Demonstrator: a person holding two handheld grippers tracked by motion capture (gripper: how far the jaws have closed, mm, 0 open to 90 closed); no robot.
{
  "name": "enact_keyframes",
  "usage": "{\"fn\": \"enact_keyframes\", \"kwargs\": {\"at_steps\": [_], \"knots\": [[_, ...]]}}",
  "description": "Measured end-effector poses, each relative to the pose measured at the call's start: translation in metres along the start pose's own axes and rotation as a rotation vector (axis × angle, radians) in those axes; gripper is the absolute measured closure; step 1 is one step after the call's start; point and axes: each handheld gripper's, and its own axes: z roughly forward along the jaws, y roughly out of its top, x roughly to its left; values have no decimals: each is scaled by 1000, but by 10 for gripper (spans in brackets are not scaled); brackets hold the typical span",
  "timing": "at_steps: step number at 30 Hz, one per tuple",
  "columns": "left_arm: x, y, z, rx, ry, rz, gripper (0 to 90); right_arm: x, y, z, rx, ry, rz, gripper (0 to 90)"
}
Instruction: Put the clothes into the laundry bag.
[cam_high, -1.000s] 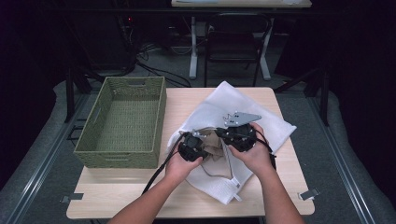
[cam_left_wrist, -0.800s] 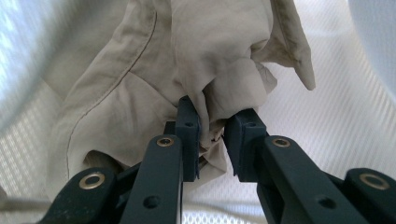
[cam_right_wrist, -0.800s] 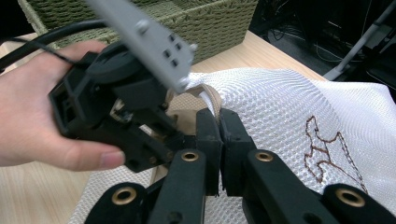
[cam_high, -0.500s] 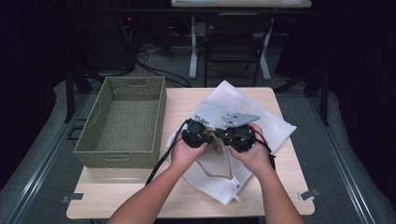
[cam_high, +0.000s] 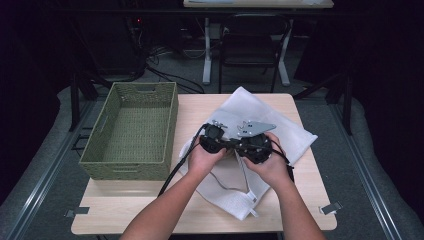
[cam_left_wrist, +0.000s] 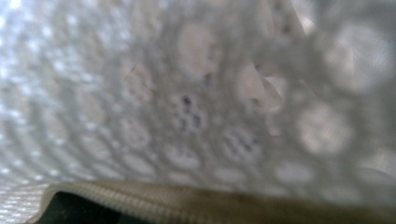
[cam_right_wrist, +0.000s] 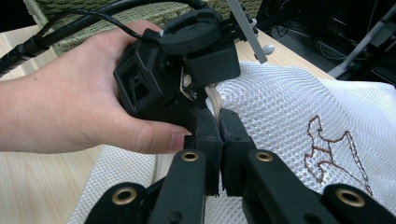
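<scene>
At the middle of the wooden table (cam_high: 150, 200), both hands work close together over a white mesh bag (cam_high: 295, 137) that lies spread across the right half of the tabletop. The left gripper (cam_high: 212, 137) sits just beside the right gripper (cam_high: 255, 145), nearly touching it, with their black cables trailing back toward the person. From the right gripper's own view, its two black jaws stand pressed together, and the bag's cream zipper edge (cam_right_wrist: 214, 98) runs down into the pinch: a firm hold on the bag. Right in front of it, the left hand (cam_right_wrist: 79, 98) wraps the left gripper's black body, its nose down against the mesh. In the left gripper view, the mesh (cam_left_wrist: 187, 107) is pressed up close and blurred, with a zipper strip (cam_left_wrist: 154, 198) along the bottom; its jaws are hidden behind the fabric, so I cannot tell how wide they stand or whether they grip, though they have just been opening a little. A brown stitched figure (cam_right_wrist: 334, 149) marks the bag. To the left, a green woven basket (cam_high: 170, 120) stands touching the bag's edge.
</scene>
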Motion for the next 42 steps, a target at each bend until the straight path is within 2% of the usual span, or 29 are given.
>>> {"fn": "enact_keyframes", "kwargs": {"at_steps": [3,5,7,10,16,19,21,23,28,29,32,38,39,42], "knots": [[-1,0,1,-4,-20,-13,706,-1,-1,1,1,1,3,882],[-2,0,-3,-10,-21,-2,655,-2,-2,1,1,0,8,882],[-2,-1,-9,-2,-18,17,627,-4,-2,-1,-1,-2,15,882],[0,-4,-21,-2,-29,19,580,-6,-3,-2,-4,-7,19,882],[8,-22,-48,-29,-16,29,545,-8,-2,-5,-8,-12,23,882],[12,-32,-56,-14,-10,54,542,-8,-2,-5,-6,-13,22,882],[13,-35,-58,-9,-9,56,542,-7,-2,-5,-6,-13,21,882],[17,-51,-62,19,-20,74,543,-7,-2,-5,-3,-14,22,882],[20,-78,-58,87,4,109,547,-6,-2,-4,0,-13,18,882],[21,-85,-55,112,11,116,544,-6,-2,-3,2,-13,16,881],[23,-91,-51,130,9,114,541,-6,-2,-3,5,-13,17,882],[26,-102,-37,182,33,130,545,-6,-3,-2,7,-11,18,882],[26,-107,-31,219,24,135,576,-6,-3,-2,8,-11,20,881],[25,-111,-28,197,30,146,612,-6,-4,-2,7,-10,20,881]]}}
